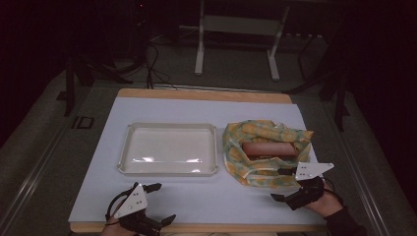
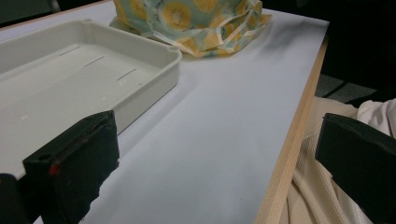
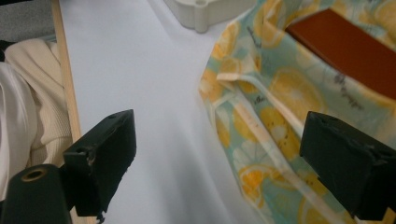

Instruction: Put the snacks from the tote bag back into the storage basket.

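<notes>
A lemon-patterned cloth lies loosely opened on the white table top, right of centre. A long red-brown block rests in its folds. My right gripper stands open at the cloth's near edge, touching nothing. In the right gripper view its jaws straddle the cloth's hem, with the red-brown block farther ahead. My left gripper is open and empty near the table's front left, below the cream tray. Between its jaws in the left gripper view is bare table.
The cream tray is shallow and holds nothing; its corner lies close to the cloth. A wooden edge borders the table front, with a person's cream sweater just behind it. A metal stand rises beyond the table.
</notes>
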The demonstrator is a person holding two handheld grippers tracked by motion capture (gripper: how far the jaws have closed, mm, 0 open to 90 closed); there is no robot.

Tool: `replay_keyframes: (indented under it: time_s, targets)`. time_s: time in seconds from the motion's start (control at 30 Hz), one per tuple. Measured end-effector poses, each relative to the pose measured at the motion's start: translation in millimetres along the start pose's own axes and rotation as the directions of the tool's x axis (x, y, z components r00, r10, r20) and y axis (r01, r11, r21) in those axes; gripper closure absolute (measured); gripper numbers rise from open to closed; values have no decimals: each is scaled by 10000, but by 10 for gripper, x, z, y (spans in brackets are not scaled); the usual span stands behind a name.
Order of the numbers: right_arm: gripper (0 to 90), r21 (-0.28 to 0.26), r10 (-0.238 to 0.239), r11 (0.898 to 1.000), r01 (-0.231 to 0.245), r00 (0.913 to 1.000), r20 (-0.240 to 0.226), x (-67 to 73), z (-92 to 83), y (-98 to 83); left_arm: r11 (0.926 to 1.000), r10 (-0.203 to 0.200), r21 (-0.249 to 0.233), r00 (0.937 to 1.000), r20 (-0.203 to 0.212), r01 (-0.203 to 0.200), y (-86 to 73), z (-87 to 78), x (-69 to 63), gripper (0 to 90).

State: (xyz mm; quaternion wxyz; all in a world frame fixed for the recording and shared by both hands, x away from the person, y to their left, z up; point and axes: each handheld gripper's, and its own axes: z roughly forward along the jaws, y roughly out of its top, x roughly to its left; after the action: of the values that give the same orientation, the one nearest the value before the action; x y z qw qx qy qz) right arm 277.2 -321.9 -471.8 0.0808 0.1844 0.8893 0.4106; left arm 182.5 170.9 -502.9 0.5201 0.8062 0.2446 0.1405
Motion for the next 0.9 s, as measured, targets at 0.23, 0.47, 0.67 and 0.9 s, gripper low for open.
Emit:
replay_keyframes:
  time_s: [0.23,0.47,0.67,0.9]
  targets:
    - [110,-167,-316,9994,314,9994,-119,-16,-52,112,10000,65,-6,10000,-11,-65,4,2,-8,0]
    - [111,-436,-568,9975,564,9984,-85,-58,-107,223,10000,35,-11,10000,34,-35,1,0,-6,0]
    - [128,-617,-824,9946,833,9965,166,-127,-161,332,10000,58,2,10000,49,-58,1,1,-10,0]
    - [136,-742,-1012,9919,1036,9943,347,-217,-227,451,10000,76,25,9999,79,-76,-1,1,-16,0]
